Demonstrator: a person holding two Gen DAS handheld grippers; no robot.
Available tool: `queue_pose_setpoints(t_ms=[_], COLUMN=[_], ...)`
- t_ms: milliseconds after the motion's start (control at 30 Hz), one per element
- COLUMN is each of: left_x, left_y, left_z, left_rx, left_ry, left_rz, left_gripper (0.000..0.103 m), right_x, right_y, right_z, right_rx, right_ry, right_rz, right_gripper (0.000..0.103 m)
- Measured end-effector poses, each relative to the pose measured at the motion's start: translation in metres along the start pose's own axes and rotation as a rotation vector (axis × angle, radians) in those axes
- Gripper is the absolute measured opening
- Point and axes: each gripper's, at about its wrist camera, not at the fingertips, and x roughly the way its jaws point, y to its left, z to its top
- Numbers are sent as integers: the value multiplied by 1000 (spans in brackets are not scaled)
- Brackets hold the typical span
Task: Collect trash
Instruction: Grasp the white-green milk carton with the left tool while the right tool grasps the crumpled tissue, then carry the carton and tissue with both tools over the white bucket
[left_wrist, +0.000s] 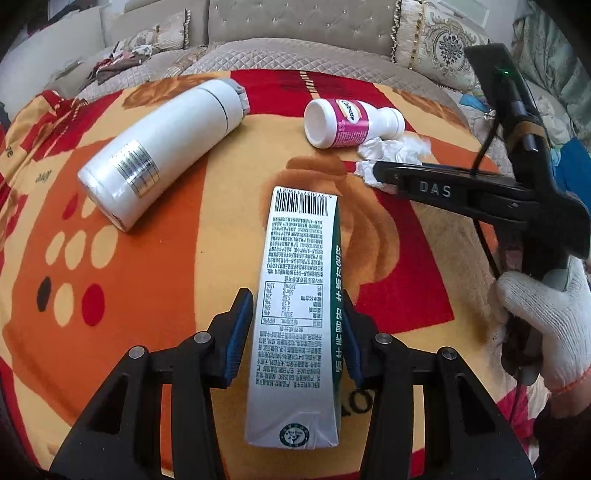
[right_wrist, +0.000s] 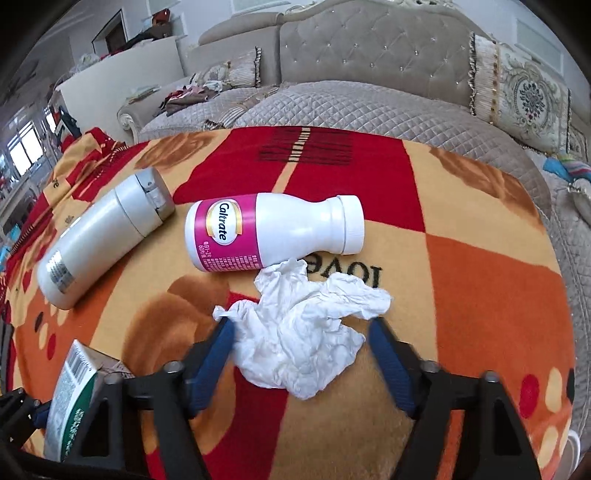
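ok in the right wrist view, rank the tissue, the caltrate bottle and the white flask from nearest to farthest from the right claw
1. Crumpled tissue: between the fingers of the open right claw.
2. Caltrate bottle: lying on its side just beyond the tissue, touching its far edge.
3. White flask: farthest, lying on its side off to the left on the blanket.
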Motion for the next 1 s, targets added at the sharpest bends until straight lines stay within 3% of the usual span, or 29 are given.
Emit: queue_pose_setpoints(t_ms=[100, 500, 1000], left_x=[-4, -39, -71], left_y=[2, -34, -136], left_z=[-2, -25, -54], left_rx=[-16, 17, 174], left_ry=[-15, -74, -105], left_rz=[-19, -86, -178], left_gripper=[40, 39, 39], right_x=[-13, -102, -184], right_y=[2, -14, -65], right_z=[-9, -86, -171], right_rx=[-17, 16, 130], right_ry=[-17, -85, -148], right_rz=[19, 85, 0], right_gripper=[30, 29, 29])
